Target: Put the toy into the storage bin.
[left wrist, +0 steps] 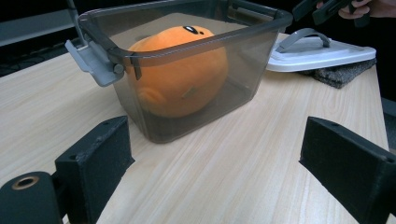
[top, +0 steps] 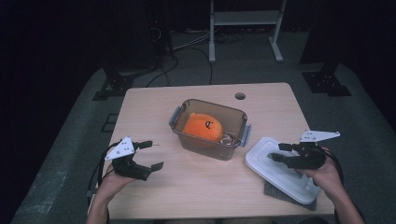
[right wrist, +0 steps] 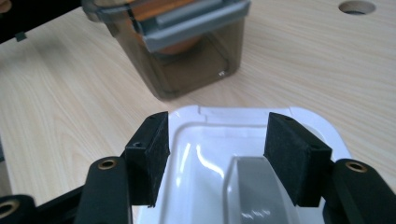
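A smoky clear box [top: 205, 145] with grey side latches stands in the middle of the table, and an orange plush [top: 201, 127] lies inside it. Its white lid [top: 275, 173] rests on a grey cloth [top: 280, 193] at the right. My right gripper [top: 275, 151] hovers open just over the lid [right wrist: 205, 154], its pads on either side of the grey lid handle [right wrist: 254, 186] without touching it. At the left, my left gripper [top: 156, 154] stands wide open above bare wood, aimed at the box [left wrist: 187, 52] and plush [left wrist: 177, 79].
The wooden table [top: 187, 186] has a round hole [top: 240, 96] near its far edge. Beyond it are a dark floor with cables and a white frame [top: 245, 28]. Bare wood lies between the left gripper and the box.
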### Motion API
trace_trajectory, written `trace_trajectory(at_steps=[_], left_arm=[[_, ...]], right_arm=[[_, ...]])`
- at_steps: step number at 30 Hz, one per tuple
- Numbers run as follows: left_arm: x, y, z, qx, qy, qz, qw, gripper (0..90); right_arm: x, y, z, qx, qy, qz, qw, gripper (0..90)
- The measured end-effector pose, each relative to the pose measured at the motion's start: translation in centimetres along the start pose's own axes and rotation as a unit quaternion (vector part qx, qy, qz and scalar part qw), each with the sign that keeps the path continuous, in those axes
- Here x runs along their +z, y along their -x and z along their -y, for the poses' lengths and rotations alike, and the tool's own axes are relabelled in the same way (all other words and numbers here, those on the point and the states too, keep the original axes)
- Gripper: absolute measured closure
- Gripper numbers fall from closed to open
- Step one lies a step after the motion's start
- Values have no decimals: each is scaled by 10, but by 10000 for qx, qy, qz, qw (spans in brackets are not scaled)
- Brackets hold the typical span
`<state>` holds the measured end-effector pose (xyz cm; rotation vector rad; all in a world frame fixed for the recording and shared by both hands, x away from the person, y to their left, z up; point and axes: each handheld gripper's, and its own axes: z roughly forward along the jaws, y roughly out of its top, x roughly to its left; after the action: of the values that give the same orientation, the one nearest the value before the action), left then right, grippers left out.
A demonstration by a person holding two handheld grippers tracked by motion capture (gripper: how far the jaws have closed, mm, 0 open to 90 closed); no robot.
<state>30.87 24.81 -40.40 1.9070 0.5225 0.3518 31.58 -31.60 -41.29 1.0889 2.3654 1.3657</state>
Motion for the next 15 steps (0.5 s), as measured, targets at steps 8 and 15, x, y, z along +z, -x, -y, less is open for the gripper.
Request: trace_trajectory(at_steps=[8, 15], left_arm=[[1, 0, 0, -10, -10, 2, 10000, 83], [0, 0, 1, -10, -20, -6, 10000, 83]], right_arm=[[-1, 11, 18, 63, -50, 144, 9999, 392], [4, 15, 31, -49, -160, 260, 9995, 506]])
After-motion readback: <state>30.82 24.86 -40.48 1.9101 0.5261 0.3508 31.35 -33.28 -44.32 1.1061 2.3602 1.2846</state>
